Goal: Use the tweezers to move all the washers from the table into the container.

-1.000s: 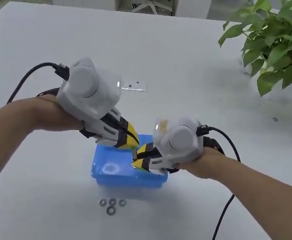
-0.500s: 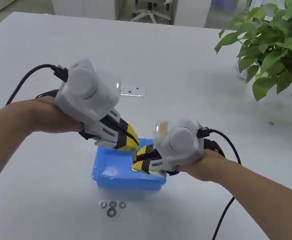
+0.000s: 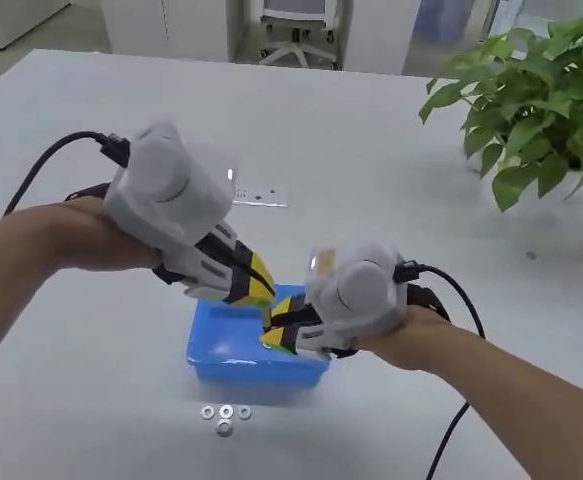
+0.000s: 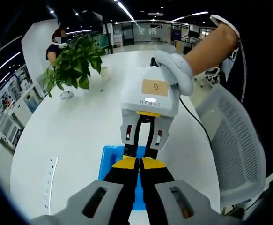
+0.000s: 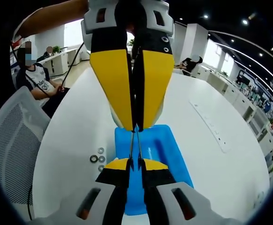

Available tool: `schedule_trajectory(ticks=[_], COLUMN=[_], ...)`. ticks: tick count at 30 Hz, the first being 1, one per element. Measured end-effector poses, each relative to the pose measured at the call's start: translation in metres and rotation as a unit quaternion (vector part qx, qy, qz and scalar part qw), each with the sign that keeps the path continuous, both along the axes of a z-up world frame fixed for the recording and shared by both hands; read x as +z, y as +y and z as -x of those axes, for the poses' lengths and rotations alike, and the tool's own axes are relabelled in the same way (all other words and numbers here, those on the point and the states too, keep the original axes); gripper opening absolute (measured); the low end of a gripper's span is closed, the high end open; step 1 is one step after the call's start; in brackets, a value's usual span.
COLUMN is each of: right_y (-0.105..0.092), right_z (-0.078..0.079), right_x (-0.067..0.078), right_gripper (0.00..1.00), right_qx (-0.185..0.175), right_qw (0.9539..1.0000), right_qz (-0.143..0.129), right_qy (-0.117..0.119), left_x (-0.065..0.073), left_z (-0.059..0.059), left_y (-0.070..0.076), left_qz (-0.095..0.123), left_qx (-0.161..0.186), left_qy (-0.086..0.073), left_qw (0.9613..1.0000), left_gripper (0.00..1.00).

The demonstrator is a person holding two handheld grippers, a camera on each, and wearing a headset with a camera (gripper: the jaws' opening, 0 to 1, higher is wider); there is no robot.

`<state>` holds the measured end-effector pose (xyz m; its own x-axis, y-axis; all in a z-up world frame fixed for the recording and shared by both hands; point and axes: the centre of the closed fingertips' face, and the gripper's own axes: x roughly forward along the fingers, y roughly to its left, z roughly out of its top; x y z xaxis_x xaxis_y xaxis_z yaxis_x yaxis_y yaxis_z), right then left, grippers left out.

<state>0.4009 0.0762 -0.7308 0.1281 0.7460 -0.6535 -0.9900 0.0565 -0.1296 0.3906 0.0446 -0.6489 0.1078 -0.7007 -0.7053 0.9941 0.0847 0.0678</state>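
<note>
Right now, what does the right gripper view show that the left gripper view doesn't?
Right gripper view: the washers on the table and the thin tweezers between the jaw tips. Left gripper view: the potted plant. Shared: the blue container, the table, a power strip, and the opposite tool close ahead, the left hand-held gripper in one, the right hand-held gripper in the other.

bright even overhead light; soft shadows on table (image 3: 371, 150); fisheye views warped at edges.
</note>
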Motion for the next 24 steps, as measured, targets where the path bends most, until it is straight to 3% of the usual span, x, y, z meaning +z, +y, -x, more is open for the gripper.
schedule_trajectory(ticks=[12, 24], right_y=[0.005, 0.01], right_z=[0.017, 0.038], right_x=[0.005, -0.002], right_gripper=[0.12, 0.12], right_qx=[0.004, 0.014], right_qw=[1.0, 0.9999], right_qz=[-0.006, -0.007], right_qy=[-0.005, -0.002], left_x=[0.004, -0.002], left_z=[0.018, 0.037], left_y=[0.004, 0.008], left_qz=[-0.006, -0.008], left_qx=[0.0, 0.006], left_qy=[-0.005, 0.002], left_qw=[1.0, 1.0], left_gripper=[0.05, 0.05])
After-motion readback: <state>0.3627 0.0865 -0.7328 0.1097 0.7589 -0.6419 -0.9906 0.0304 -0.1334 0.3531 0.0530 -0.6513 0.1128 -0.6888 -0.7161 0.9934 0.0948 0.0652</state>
